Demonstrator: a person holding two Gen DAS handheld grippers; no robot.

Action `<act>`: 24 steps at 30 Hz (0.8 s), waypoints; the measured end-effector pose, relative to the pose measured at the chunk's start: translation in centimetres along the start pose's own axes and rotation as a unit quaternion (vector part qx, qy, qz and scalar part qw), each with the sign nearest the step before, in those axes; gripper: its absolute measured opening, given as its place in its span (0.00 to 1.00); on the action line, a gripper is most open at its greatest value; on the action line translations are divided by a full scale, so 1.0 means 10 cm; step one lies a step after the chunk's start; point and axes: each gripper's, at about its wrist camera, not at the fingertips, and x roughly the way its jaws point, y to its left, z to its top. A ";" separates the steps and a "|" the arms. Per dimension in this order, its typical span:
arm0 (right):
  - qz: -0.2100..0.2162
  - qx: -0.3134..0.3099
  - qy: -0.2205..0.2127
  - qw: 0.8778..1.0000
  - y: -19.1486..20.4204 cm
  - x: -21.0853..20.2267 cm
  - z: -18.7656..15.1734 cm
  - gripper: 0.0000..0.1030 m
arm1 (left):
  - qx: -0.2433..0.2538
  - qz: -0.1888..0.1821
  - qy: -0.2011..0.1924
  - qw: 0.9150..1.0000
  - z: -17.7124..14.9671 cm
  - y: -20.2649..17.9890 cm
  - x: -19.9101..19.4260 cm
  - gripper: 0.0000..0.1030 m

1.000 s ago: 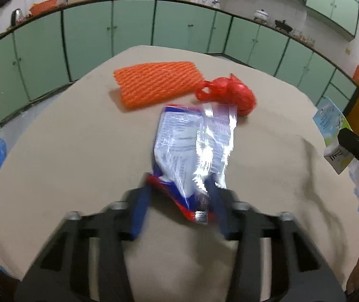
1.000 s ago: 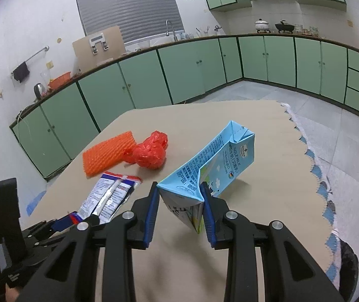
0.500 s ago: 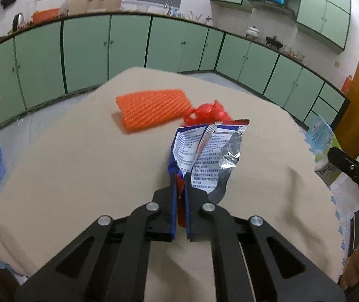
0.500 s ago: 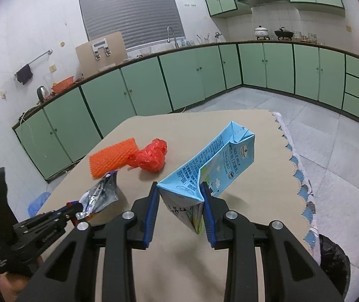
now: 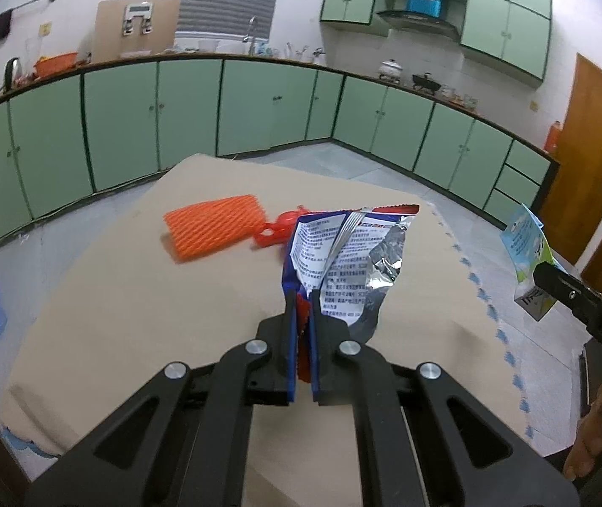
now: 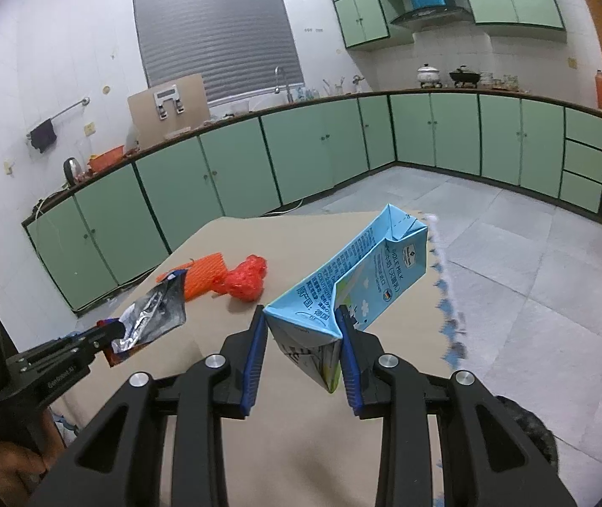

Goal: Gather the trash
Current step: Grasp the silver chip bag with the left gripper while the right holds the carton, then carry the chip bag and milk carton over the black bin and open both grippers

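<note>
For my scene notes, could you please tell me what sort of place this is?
Most likely a home kitchen: green cabinets run under a long counter, a tap stands below the window, and pots sit beneath a range hood.

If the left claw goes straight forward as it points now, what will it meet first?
Probably the red plastic bag, lying just behind the held snack wrapper in the left claw, beside the orange foam net. Depth is unclear.

green cabinets (image 6: 233, 177), grey blind (image 6: 216, 38), kettle (image 6: 73, 169), wooden door (image 5: 592, 177)
</note>
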 end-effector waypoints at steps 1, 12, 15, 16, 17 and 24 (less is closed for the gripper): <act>-0.003 0.001 -0.001 1.000 -0.02 -0.05 -0.01 0.31 | 0.005 -0.004 -0.002 1.000 0.00 -0.07 -0.03 0.03; -0.053 0.021 -0.005 0.998 -0.45 -0.58 -0.20 0.31 | 0.044 -0.048 -0.004 0.998 -0.06 -0.65 -0.24 0.03; -0.064 0.024 -0.006 0.998 -0.53 -0.71 -0.24 0.31 | 0.056 -0.064 -0.001 0.996 -0.10 -0.83 -0.26 0.03; -0.069 0.026 -0.008 0.997 -0.57 -0.77 -0.26 0.31 | 0.063 -0.071 0.001 0.995 -0.12 -0.92 -0.27 0.03; -0.073 0.028 -0.009 0.997 -0.61 -0.81 -0.27 0.31 | 0.067 -0.076 0.002 0.995 -0.13 -0.97 -0.27 0.03; -0.094 0.043 -0.005 0.995 -0.81 -0.99 -0.38 0.31 | 0.106 -0.116 0.016 0.987 -0.29 -1.49 -0.26 0.03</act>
